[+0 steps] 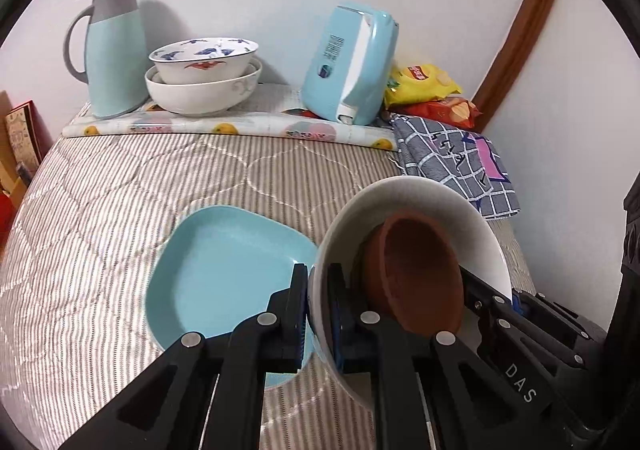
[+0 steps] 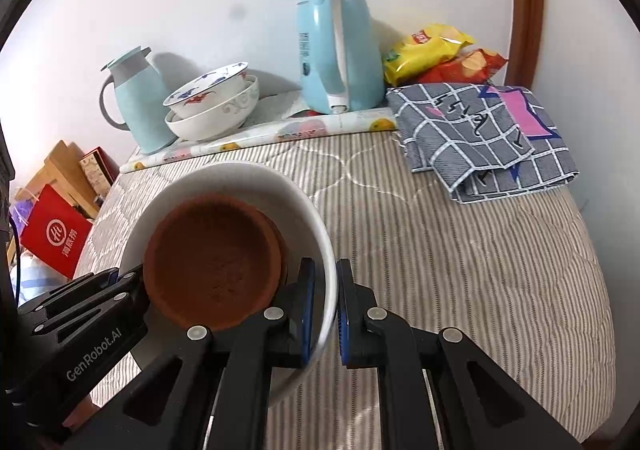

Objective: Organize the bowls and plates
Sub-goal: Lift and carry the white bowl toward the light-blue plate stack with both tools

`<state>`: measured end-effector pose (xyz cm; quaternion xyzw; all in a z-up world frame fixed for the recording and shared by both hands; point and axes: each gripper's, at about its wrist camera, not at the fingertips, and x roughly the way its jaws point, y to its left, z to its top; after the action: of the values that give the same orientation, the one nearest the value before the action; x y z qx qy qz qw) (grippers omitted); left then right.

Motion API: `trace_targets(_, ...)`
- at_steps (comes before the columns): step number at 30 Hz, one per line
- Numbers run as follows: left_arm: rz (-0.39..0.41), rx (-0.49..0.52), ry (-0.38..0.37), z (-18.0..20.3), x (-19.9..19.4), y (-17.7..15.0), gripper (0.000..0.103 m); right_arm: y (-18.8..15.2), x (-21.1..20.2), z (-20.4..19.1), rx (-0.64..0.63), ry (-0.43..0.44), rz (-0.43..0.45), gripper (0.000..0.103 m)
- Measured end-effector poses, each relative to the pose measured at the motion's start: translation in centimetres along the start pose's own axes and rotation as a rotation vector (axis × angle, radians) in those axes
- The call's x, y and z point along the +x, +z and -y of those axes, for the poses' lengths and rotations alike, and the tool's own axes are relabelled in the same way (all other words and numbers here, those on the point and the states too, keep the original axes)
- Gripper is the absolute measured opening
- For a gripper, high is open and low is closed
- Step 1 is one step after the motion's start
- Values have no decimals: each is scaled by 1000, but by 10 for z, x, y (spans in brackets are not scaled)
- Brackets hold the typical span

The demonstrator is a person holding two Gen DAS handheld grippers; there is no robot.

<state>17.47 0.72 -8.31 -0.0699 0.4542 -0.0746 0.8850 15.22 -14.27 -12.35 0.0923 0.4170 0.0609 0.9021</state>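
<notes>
Left gripper (image 1: 318, 314): clamped on white bowl (image 1: 472, 218) rim, lower centre.
Right gripper (image 2: 325, 310): clamped on the opposite rim.
Brown bowl (image 2: 216, 262): inside white bowl.

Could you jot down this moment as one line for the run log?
left gripper: shut on white bowl rim | right gripper: shut on opposite rim | brown bowl: nested inside | blue plate: on bed

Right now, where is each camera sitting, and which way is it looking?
Left wrist: rides the left gripper, looking down along its fingers at the white bowl it pinches; the blue plate lies below. The other gripper's fingers show at right.
Right wrist: rides the right gripper, clamped on the bowl's opposite rim, facing the striped quilt.
Both share the bowl, the brown dish inside it, the stacked bowls and the kettle by the wall.
</notes>
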Motion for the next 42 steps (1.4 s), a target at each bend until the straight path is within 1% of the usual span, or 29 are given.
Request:
trace_targets(11, 2, -25, 13, -27, -6, 2, 10, 0, 9, -28, -23, 18, -7, 10)
trace_targets(23, -6, -38, 21, -47, -6, 7, 10, 2, 18, -46, -37, 27, -15, 10)
trace_targets(30, -16, -53, 31, -61, 0, 6, 10, 2, 27, -56, -53, 34, -28, 10)
trace_targets(42, -47, -86, 50, -87, 16, 2, 10, -2, 55, -74, -71, 58, -73, 10)
